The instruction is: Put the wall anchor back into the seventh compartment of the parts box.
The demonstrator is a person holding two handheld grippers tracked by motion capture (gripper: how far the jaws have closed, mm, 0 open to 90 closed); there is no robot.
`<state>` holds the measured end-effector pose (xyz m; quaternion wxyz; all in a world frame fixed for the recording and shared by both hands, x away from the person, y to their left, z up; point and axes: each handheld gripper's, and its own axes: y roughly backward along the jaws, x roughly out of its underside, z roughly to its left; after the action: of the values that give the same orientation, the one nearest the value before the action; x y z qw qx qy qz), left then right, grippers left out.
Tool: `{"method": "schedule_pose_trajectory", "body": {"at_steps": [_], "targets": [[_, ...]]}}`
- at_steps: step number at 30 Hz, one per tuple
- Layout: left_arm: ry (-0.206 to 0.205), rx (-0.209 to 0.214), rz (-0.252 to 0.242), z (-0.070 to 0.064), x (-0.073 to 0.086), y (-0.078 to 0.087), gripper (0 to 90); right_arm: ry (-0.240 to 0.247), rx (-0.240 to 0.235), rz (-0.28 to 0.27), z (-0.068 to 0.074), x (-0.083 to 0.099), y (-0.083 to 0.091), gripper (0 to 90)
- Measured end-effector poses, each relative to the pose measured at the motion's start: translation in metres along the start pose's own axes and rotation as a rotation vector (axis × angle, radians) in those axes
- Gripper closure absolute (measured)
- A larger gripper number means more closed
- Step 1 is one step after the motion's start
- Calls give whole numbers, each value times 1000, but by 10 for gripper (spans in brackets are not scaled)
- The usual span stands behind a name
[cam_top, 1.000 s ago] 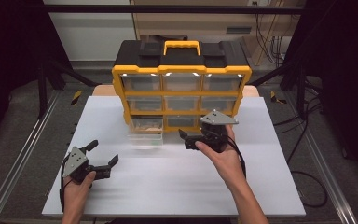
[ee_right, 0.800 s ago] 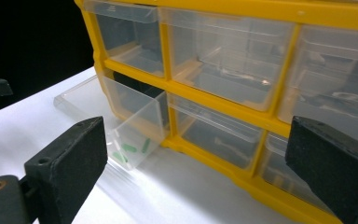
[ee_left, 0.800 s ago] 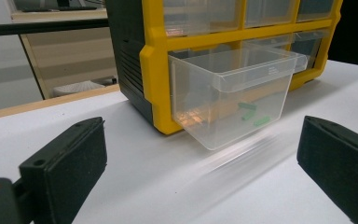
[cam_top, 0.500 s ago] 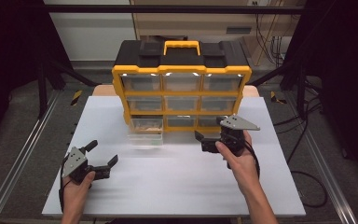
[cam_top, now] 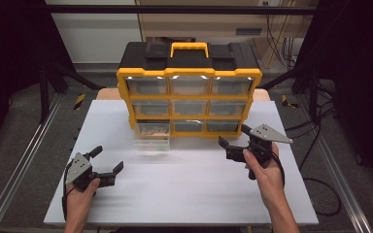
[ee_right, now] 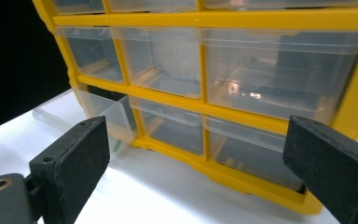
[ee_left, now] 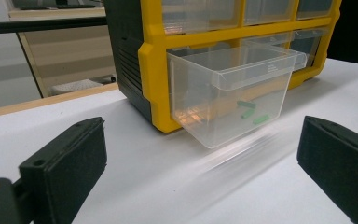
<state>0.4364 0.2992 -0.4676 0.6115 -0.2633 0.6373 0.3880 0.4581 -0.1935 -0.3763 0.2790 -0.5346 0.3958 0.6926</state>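
Note:
A yellow and black drawer cabinet [cam_top: 189, 77] stands at the back of the white table [cam_top: 189, 189]. Its bottom-left clear drawer [cam_top: 151, 137] is pulled out over the table. In the left gripper view that drawer [ee_left: 233, 93] holds a few small green pieces [ee_left: 251, 112]. My left gripper [cam_top: 108, 159] rests at the front left, open and holding nothing, pointing toward the drawer. To the right of the drawer, my right gripper [cam_top: 233, 136] is open in front of the cabinet's bottom right corner. Between its jaws the right gripper view shows shut drawers [ee_right: 251, 144].
The cabinet has three rows of clear drawers and a yellow handle [cam_top: 189, 47] on top. Metal rails [cam_top: 19, 165] run along both sides of the table. Cables [cam_top: 320, 194] lie on the floor at the right. Bare table stretches between the two grippers.
My right gripper has moved to the right, away from the pulled-out drawer, and stays open. The left gripper has not moved.

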Motion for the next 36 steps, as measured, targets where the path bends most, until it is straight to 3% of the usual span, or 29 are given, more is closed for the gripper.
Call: {"method": "schedule_pose_trajectory", "body": {"at_steps": [13,25,36], "targets": [[1,12,-9,0,-1,3,12,13,69,-19,-20,18,23,70],[-2,11,-7,0,0,3,12,32,91,-44,-35,32,40,67],[-10,17,-1,-2,-1,3,12,11,101,-48,-46,53,47,68]]}}
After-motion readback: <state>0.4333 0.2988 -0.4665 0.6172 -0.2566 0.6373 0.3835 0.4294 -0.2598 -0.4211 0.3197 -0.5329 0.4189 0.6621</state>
